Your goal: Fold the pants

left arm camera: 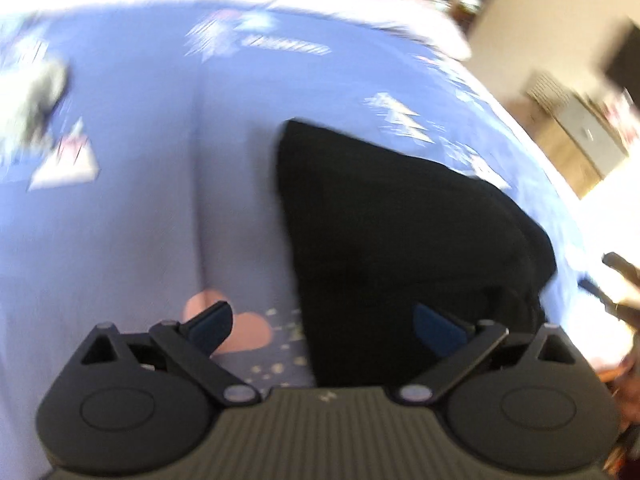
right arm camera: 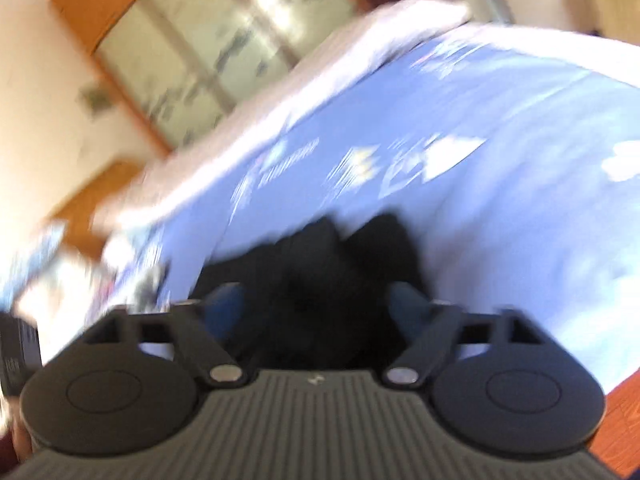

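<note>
The black pants (left arm camera: pixel 392 240) lie in a folded heap on a blue patterned bedsheet (left arm camera: pixel 132 200). My left gripper (left arm camera: pixel 324 326) is open and empty, with its right finger over the near edge of the pants and its left finger over bare sheet. In the right wrist view the pants (right arm camera: pixel 320 272) lie bunched right in front of my right gripper (right arm camera: pixel 316 312), which is open, with the dark cloth between and beyond its fingers. Both views are motion-blurred.
The sheet (right arm camera: pixel 500 160) covers a bed with a white cover (right arm camera: pixel 360 52) at its far end. A wooden-framed window or cabinet (right arm camera: pixel 192 52) stands beyond. Wooden furniture (left arm camera: pixel 576 140) stands right of the bed. Wood floor (right arm camera: pixel 624 412) shows at the bed's near edge.
</note>
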